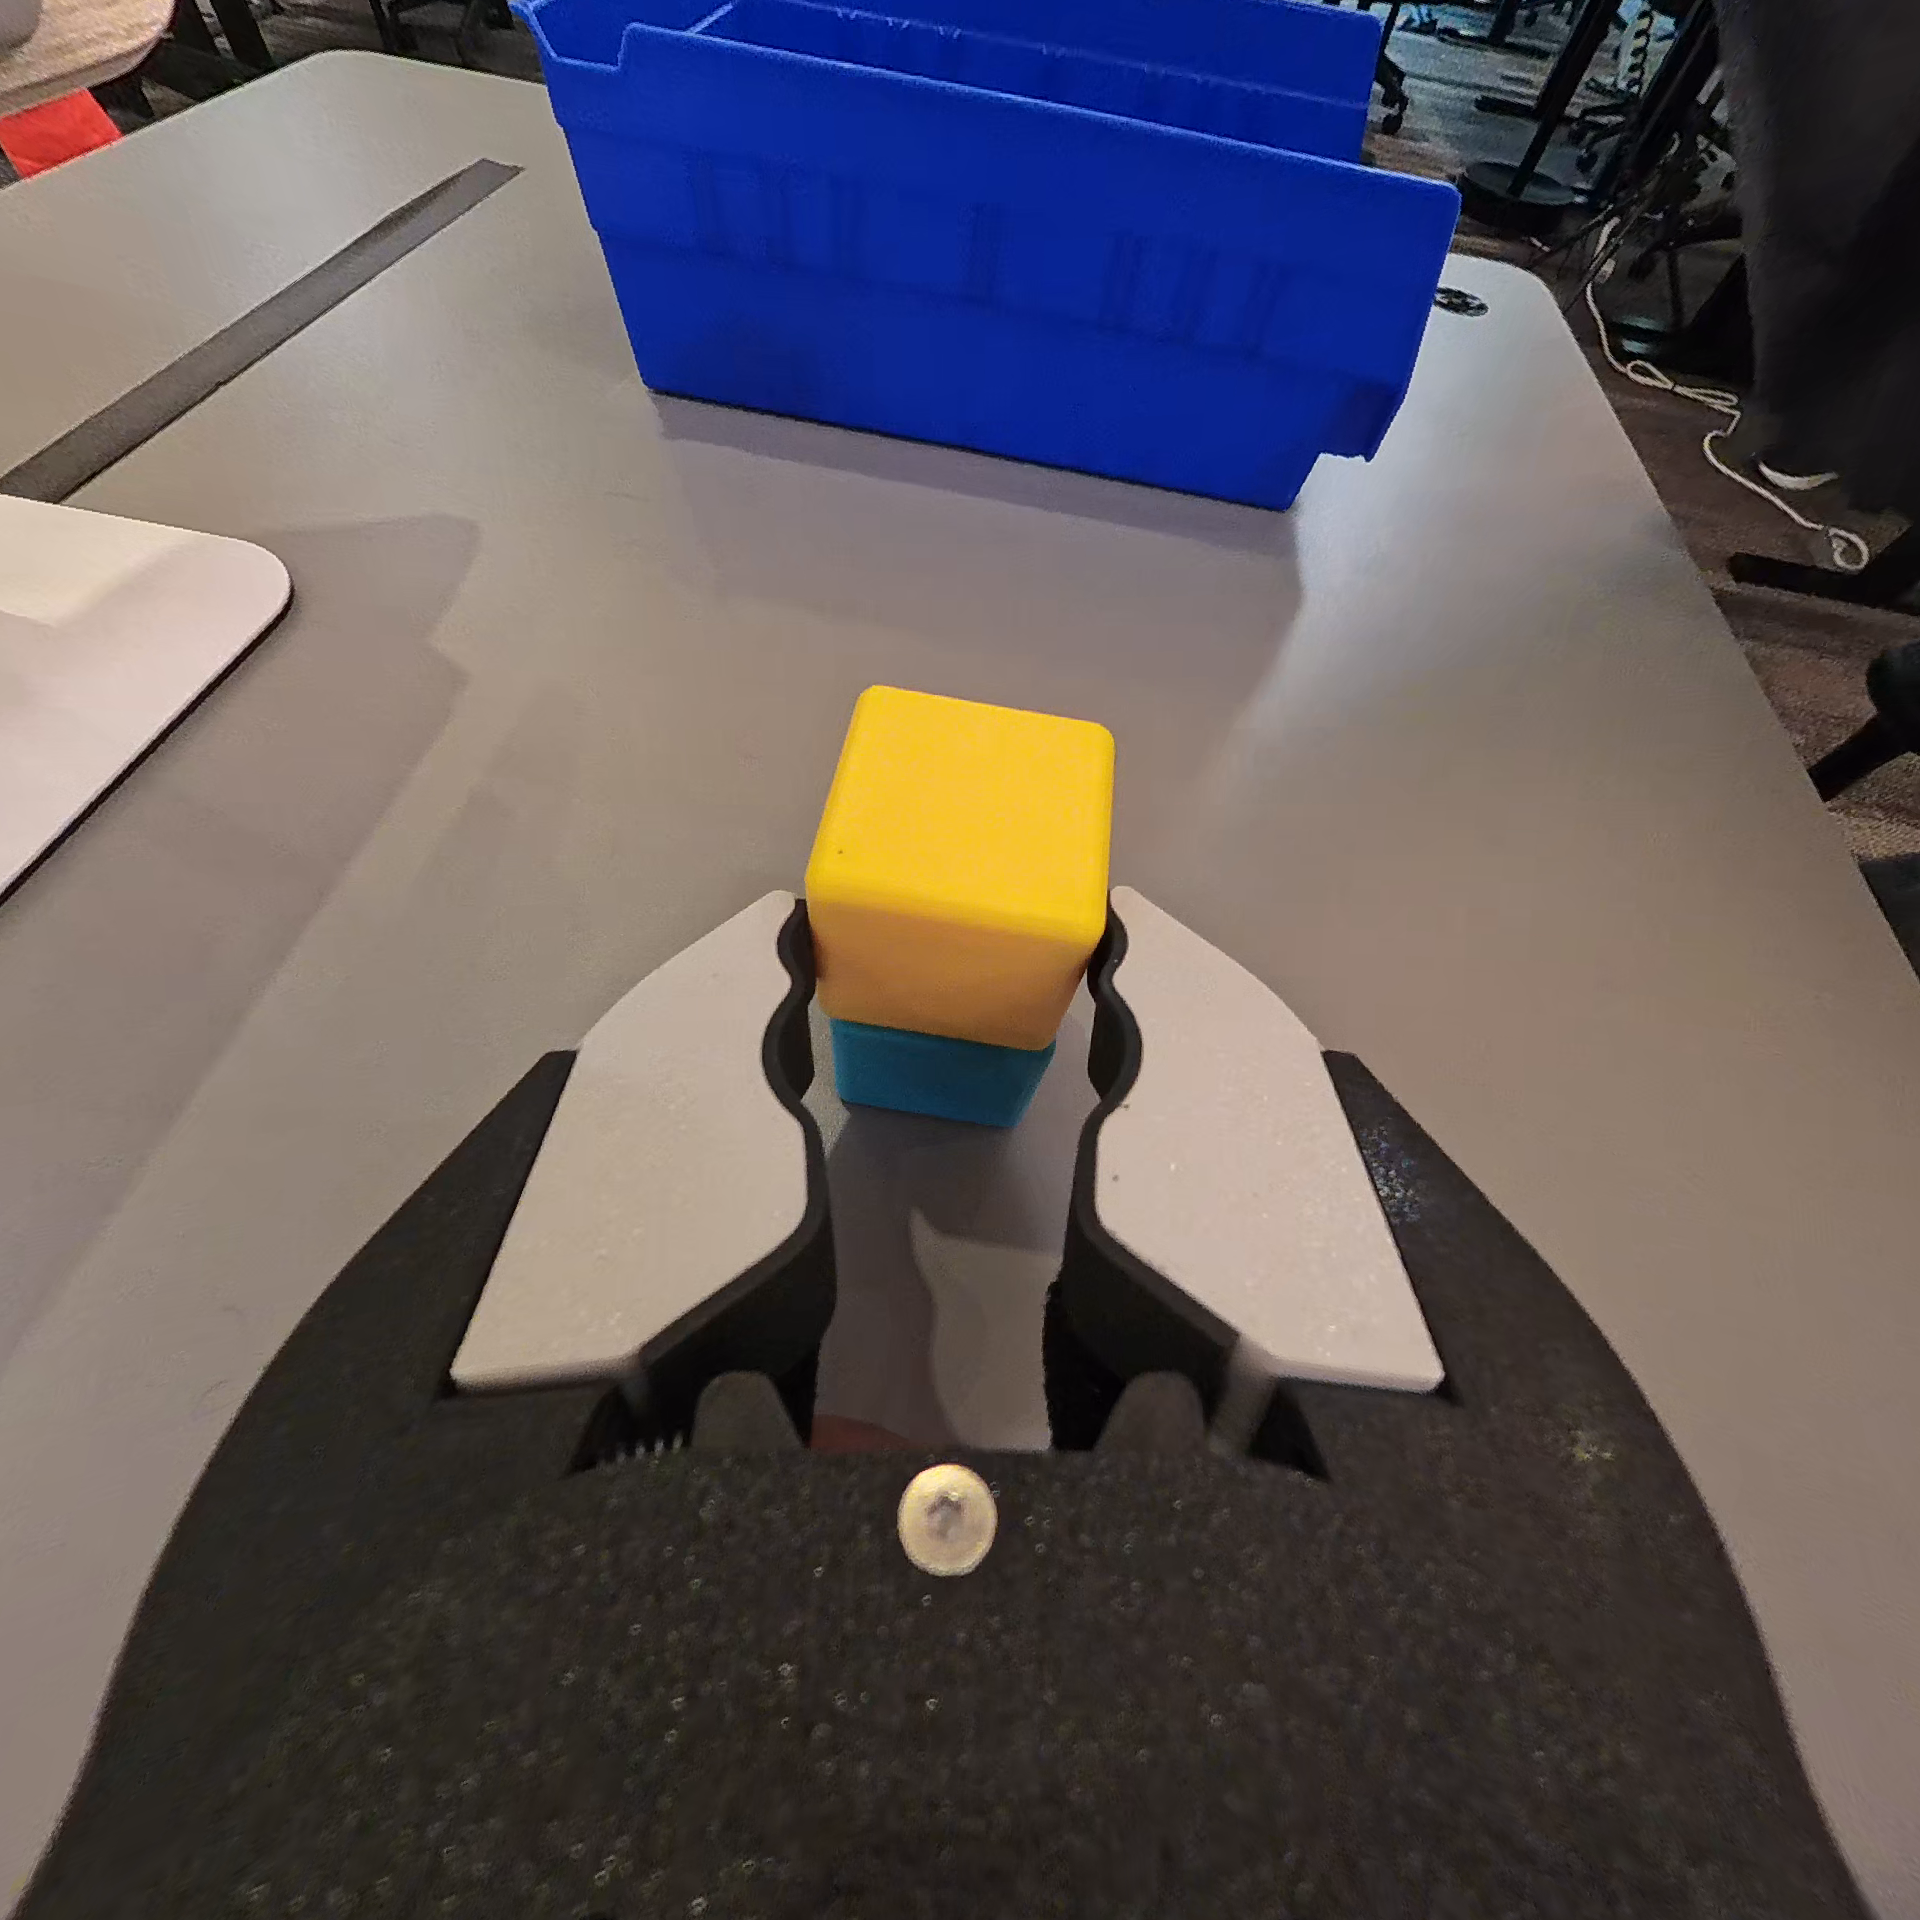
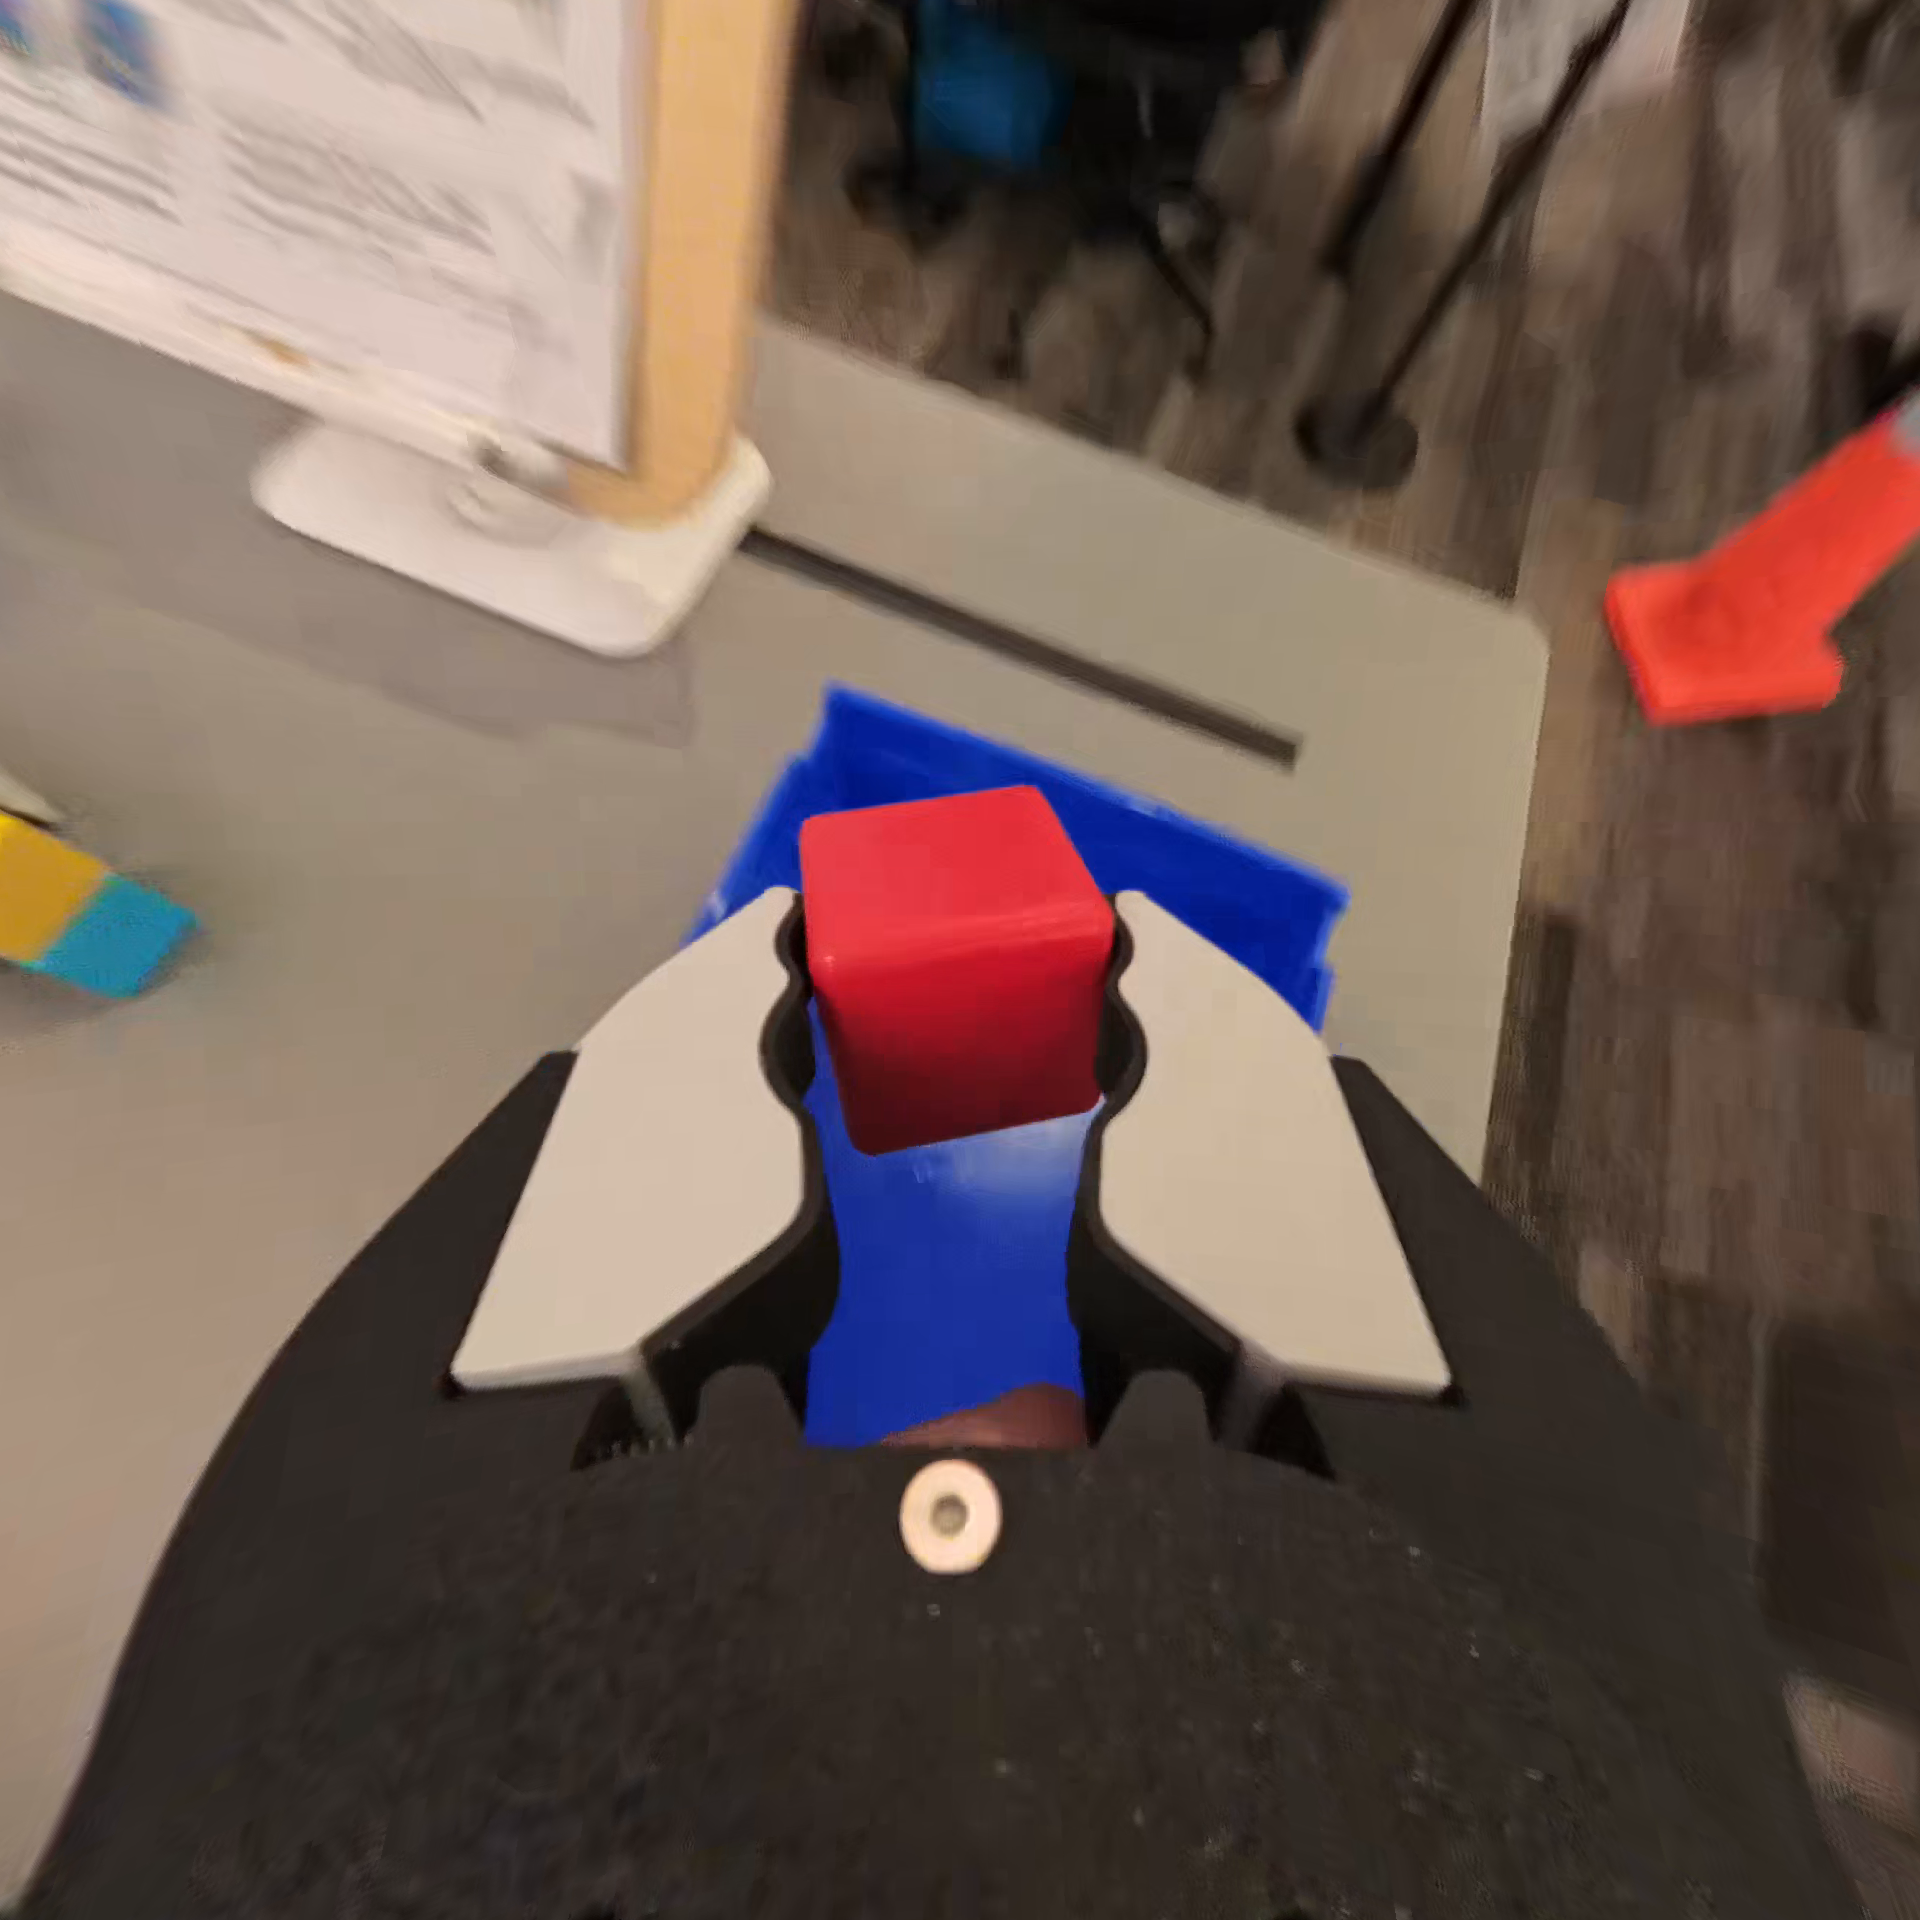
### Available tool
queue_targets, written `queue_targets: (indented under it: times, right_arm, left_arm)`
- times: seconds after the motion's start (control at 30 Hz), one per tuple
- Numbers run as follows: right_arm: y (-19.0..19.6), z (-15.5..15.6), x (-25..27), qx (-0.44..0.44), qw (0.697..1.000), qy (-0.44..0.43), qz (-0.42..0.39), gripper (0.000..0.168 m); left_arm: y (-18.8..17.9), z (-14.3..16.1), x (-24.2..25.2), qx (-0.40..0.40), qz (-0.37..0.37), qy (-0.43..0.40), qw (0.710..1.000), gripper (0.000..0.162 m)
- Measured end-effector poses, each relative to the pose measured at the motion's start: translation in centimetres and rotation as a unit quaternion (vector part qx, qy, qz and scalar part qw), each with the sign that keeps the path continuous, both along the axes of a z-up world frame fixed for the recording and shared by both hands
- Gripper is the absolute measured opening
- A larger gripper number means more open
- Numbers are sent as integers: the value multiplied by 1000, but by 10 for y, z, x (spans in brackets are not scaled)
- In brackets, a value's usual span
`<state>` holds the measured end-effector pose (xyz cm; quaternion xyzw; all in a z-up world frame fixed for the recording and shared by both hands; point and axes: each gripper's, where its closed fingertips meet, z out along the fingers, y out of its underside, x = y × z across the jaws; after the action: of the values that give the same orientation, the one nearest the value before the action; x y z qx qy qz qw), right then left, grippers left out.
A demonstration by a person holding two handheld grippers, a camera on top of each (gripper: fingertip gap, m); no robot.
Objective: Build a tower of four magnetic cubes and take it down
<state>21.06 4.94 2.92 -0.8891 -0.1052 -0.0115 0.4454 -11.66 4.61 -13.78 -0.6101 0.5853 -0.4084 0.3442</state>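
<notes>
Left wrist view: the left gripper point(image 1: 954, 940) has its jaws closed on the sides of a yellow cube point(image 1: 961, 852), which sits directly on a teal cube point(image 1: 935, 1075); the teal cube rests on the grey bench point(image 1: 1403, 779), so the two form a two-cube stack. Beyond the stack stands a blue plastic bin point(image 1: 997, 281); a pale rounded mat point(image 1: 114, 644) lies at the left edge. Right wrist view (motion-blurred): the right gripper point(image 2: 954, 956) has its jaws clamped on a red cube point(image 2: 956, 966), held in the air above the blue bin point(image 2: 1195, 862). The yellow and teal stack point(image 2: 78, 920) appears at the far left on the bench point(image 2: 416, 831). A white stand base with a wooden upright point(image 2: 582, 520) carries a printed sheet, and an orange-red object point(image 2: 1745, 603) lies on the floor.
</notes>
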Motion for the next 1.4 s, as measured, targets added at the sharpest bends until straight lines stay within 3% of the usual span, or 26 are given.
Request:
queue_targets:
  times: [0.13, 0.3, 0.43, 0.7, 1.07, 1.17, 1.27, 1.4]
  right_arm:
    - [15, -78, 33, -148, 988, -2, -48, 53]
    - [30, -142, 52, -257, 963, -26, -80, 53]
    - [39, -170, 64, -309, 945, -28, -98, 53]
    - [49, -198, 70, -340, 934, -39, -97, 53]
    - [51, -210, 75, -367, 924, -68, -80, 52]
    - [53, -202, 76, -343, 933, -76, -73, 63]
    - [56, -171, 72, -274, 957, -76, -62, 71]
    - [41, -97, 30, -110, 992, -65, -17, 70]
  left_arm:
    - [0, 0, 0, 1, 0, 0, 1000, 50]
    - [0, 0, 0, 1, 0, 0, 1000, 50]
    - [0, 0, 0, 1, 0, 0, 1000, 50]
    - [0, 0, 0, 1, 0, 0, 1000, 50]
    - [0, 0, 0, 2, 1, 0, 1000, 50]
    - [0, 0, 0, 3, 1, 1, 1000, 50]
    - [0, 0, 0, 4, 2, 1, 1000, 50]
    - [-1, -1, 0, 15, 3, 6, 1000, 50]
